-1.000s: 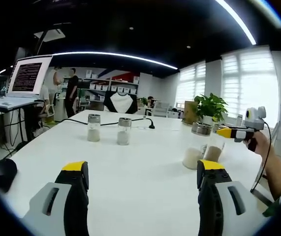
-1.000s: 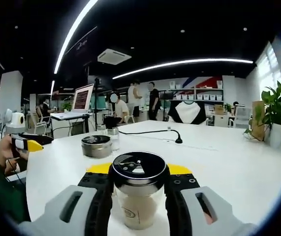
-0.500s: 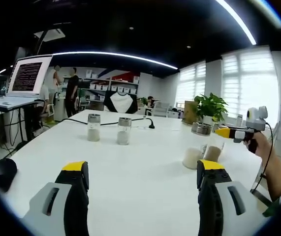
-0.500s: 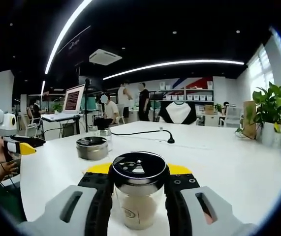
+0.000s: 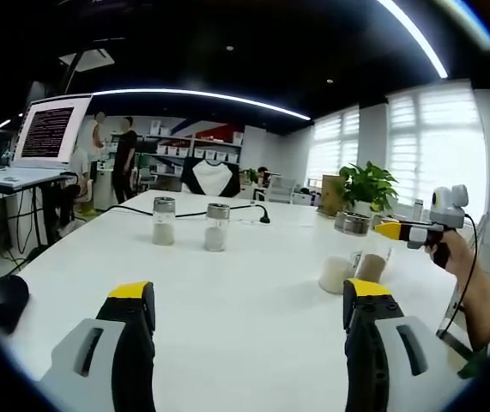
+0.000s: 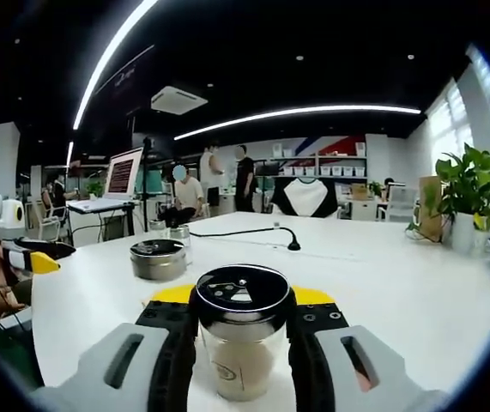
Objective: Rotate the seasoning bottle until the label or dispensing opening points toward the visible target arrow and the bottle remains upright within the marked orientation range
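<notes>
Seasoning bottle (image 6: 241, 339) stands upright between the fingers (image 6: 176, 360) of our right gripper (image 6: 241, 343), which clamp its sides, black lid toward us. Just beyond the left fingertip we see a second jar (image 6: 157, 258), seemingly untouched. Our left gripper (image 5: 243, 300) hangs wide open above the white table (image 5: 227, 292), two shakers (image 5: 164, 221) far ahead.

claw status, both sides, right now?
Left claw: open, nothing between its jaws, only bare white table.
Right claw: shut on the seasoning bottle, which stands upright between the jaws.
</notes>
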Demonstrator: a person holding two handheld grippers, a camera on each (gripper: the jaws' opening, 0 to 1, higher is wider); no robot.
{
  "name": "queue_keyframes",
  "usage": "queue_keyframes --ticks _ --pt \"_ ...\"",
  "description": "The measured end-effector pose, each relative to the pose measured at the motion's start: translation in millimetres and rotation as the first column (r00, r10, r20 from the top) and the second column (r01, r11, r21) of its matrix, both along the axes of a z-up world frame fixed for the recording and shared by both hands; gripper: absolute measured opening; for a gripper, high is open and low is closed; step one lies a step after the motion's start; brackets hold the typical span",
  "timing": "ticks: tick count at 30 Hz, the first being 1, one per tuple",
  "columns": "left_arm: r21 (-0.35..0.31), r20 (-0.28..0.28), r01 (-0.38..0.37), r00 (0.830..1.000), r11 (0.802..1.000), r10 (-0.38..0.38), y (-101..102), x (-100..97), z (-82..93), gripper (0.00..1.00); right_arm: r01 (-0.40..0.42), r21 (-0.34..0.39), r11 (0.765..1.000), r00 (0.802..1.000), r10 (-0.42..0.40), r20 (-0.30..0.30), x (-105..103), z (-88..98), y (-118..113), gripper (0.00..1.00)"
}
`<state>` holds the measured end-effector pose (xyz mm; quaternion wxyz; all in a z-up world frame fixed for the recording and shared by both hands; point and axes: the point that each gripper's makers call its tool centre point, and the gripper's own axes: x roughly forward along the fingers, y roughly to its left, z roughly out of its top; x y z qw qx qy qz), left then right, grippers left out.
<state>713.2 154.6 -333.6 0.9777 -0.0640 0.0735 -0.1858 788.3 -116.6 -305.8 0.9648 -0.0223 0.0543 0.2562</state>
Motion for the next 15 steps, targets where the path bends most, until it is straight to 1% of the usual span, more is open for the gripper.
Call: queue_keyframes --ticks 13,15 --pt "0.002 -0.003 0.004 1.0 1.0 -0.004 -0.8 0.1 -0.7 0.95 0.005 -0.008 1.0 1.0 -0.005 -0.001 -0.8 -0.2 1.3 0.39" --pt "0.003 -0.003 0.003 1.0 1.0 -0.003 -0.7 0.2 -0.7 0.95 0.014 -0.012 1.0 1.0 -0.014 0.002 -0.6 0.3 0.4 0.42"
